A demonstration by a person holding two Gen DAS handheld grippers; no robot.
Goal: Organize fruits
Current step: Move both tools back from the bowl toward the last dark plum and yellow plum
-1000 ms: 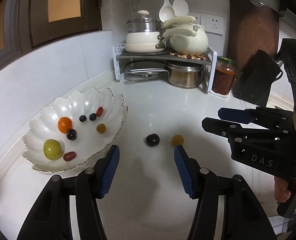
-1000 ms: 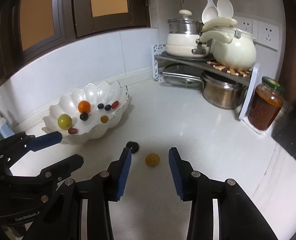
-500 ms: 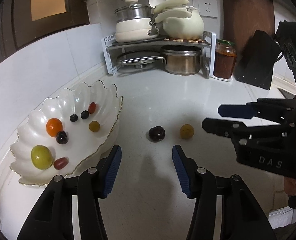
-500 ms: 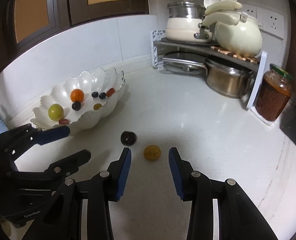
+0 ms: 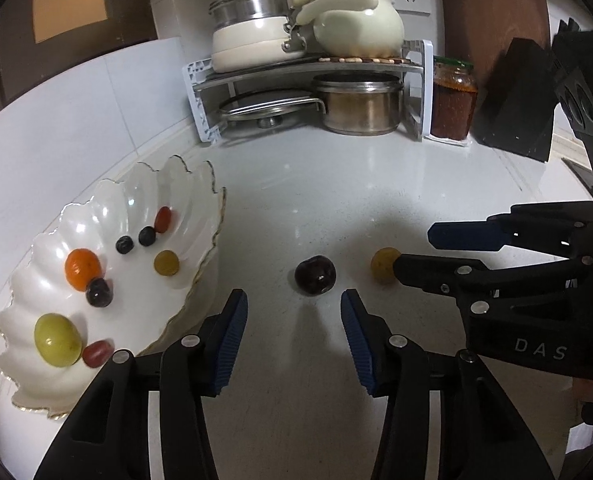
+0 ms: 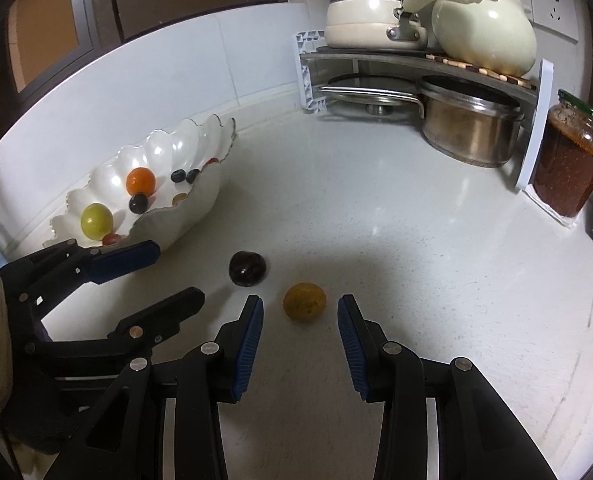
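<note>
A dark plum-like fruit [image 5: 315,275] [image 6: 247,267] and a yellow fruit [image 5: 382,264] [image 6: 304,302] lie loose on the white counter. The scalloped white bowl [image 5: 210,220] [image 6: 164,222] on the left holds several small fruits. My left gripper [image 5: 292,308] [image 6: 178,270] hovers just short of the dark fruit. Its jaws are closing with nothing between them. My right gripper [image 6: 300,312] [image 5: 414,249] is open. Its fingertips flank the near side of the yellow fruit, and the pads do not touch it.
A corner rack [image 5: 416,68] with pots and a pale kettle [image 6: 484,32] stands at the back. A jar of red sauce [image 6: 568,160] sits right of it, a dark block [image 5: 512,96] further right. The bowl's rim lies close to my left finger.
Both grippers have dropped lower and closer to the two loose fruits. The left jaws have narrowed. The yellow fruit now sits at the right gripper's fingertips.
</note>
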